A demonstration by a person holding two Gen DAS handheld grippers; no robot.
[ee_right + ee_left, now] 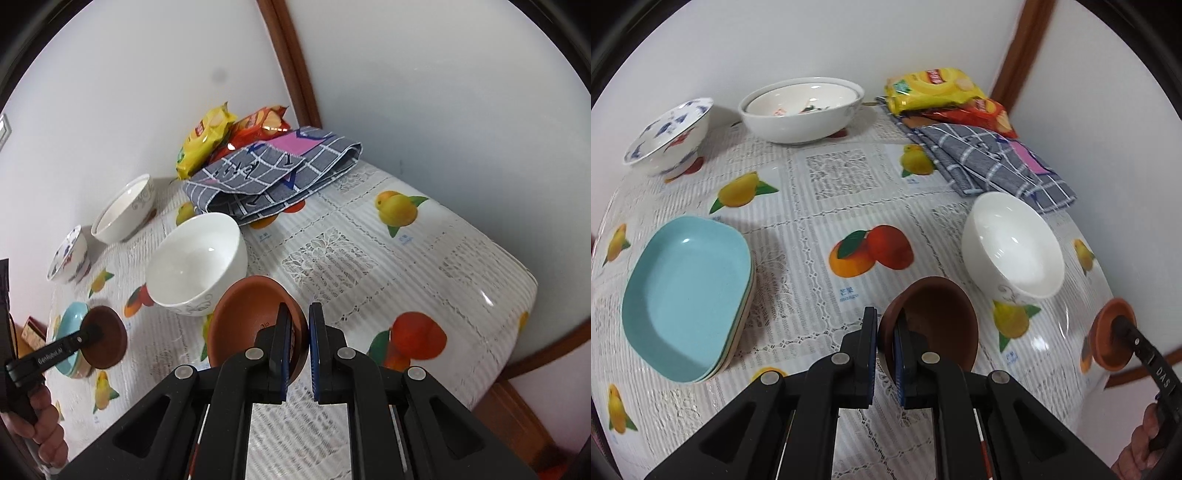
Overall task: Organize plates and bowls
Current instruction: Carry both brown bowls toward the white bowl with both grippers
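Note:
My left gripper [886, 332] is shut on the near rim of a dark brown bowl [934, 317], which is held tilted above the fruit-print tablecloth [820, 192]. In the right wrist view this bowl [107, 339] hangs in front of the stack of light blue plates [70, 317]. My right gripper [297, 332] is shut on the rim of a terracotta bowl [247, 317], also tilted; from the left wrist it shows at the far right [1108, 336]. A plain white bowl [1012, 247] [199, 258] stands between the two held bowls. The blue plates [687, 295] lie at the left.
A large white bowl [801, 107] and a blue-patterned bowl [668, 136] stand by the far wall. A folded grey checked cloth [990, 158] and snack bags [934, 88] fill the far right corner. The table's right edge [517, 314] drops off beside a wooden skirting.

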